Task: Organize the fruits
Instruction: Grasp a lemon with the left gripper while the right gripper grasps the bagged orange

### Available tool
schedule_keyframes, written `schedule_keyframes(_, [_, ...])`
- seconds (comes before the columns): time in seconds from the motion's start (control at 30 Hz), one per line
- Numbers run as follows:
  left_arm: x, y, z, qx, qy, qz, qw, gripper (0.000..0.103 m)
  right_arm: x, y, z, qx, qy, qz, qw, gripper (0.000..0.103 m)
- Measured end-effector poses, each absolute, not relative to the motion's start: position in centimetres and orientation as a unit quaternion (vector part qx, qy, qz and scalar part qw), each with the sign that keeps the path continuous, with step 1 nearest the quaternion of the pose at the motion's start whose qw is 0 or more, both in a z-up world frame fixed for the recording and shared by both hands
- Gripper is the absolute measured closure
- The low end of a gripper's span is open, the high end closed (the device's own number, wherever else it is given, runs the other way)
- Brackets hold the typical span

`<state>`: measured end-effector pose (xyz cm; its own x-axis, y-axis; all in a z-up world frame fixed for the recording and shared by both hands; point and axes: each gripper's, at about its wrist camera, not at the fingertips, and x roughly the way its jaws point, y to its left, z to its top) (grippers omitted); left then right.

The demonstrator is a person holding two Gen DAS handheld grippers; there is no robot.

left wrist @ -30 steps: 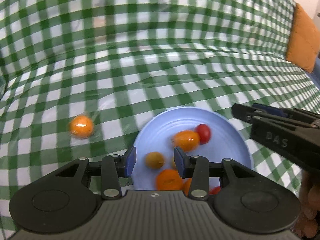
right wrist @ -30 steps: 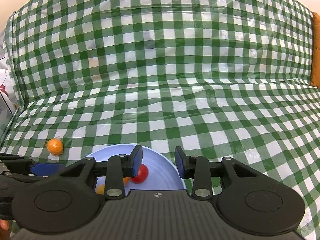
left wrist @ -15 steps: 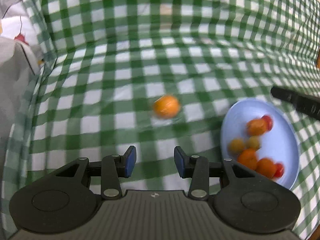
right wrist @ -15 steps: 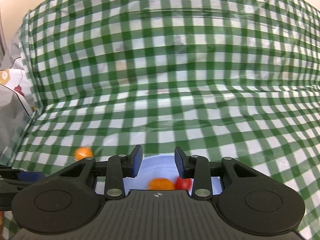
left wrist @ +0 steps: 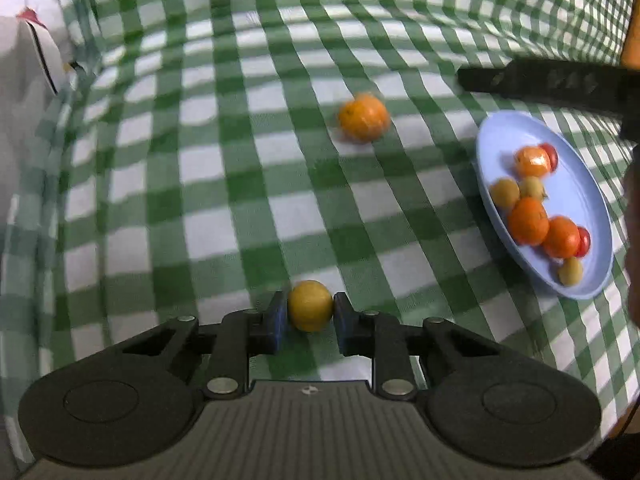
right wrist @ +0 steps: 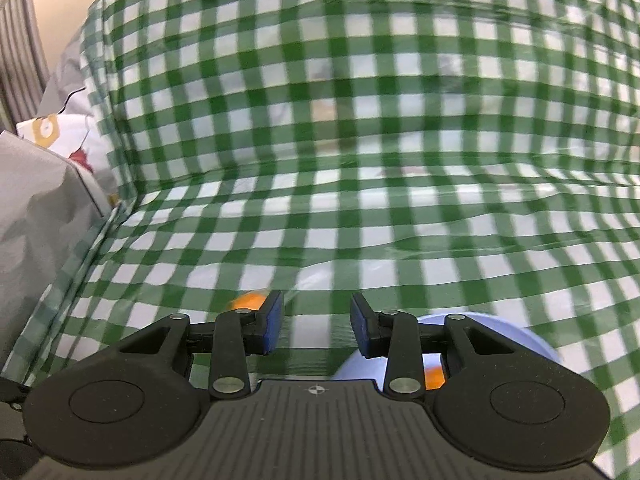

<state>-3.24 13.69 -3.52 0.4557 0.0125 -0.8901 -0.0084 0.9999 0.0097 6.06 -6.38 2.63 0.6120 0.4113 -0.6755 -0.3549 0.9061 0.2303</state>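
On the green-and-white checked tablecloth (left wrist: pixel 224 168): a small round yellow fruit (left wrist: pixel 310 306) sits low in the left wrist view, smooth and matte.
Left gripper (left wrist: pixel 310 312): its blue pads press on both sides of the yellow fruit, pinching it just above the cloth.
Loose fruit: a round orange mandarin (left wrist: pixel 364 117) with a dimpled skin lies alone on the cloth, well apart from the gripped fruit and left of the plate.
Container: a pale blue round plastic plate (left wrist: pixel 500 136) rests on the cloth at the right.
Plate contents: three orange mandarins, three small yellow fruits and two red tomatoes, clustered and touching.
Right gripper (right wrist: pixel 316 322): jaws spread and opening, nothing between them; the plate's rim (right wrist: pixel 520 336) shows beneath its right finger.
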Motion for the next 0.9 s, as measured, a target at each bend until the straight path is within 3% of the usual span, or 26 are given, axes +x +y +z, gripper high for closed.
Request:
schedule_keyframes(0.27, [-1.1,17.5,-3.5,-0.035,0.501,0.09,0.86,0.076,7.4,-1.6,0.7,0.03,0.402,0.235,0.884,0.051])
schedule_keyframes(0.53, [-0.4,18.5,-3.1,-0.052,0.502,0.096,0.858,0.076,9.2,0.8,-1.6,0.014,0.417,0.222,0.881,0.046])
schedule_keyframes(0.63, [-0.2,18.8,-2.9,-0.055,0.501,0.098,0.858,0.076,9.4,0.9,-2.3,0.009,0.423,0.227,0.877,0.053])
schedule_keyframes(0.67, [-0.1,19.0,-2.7,-0.057,0.5,0.1,0.859,0.076,9.4,1.0,-2.4,0.01,0.421,0.231,0.877,0.062])
schedule_keyframes(0.9, [0.8,19.3,-1.2,-0.08,0.479,0.104,0.868,0.076,8.2,0.3,-0.1,0.003,0.404,0.236,0.884,0.063])
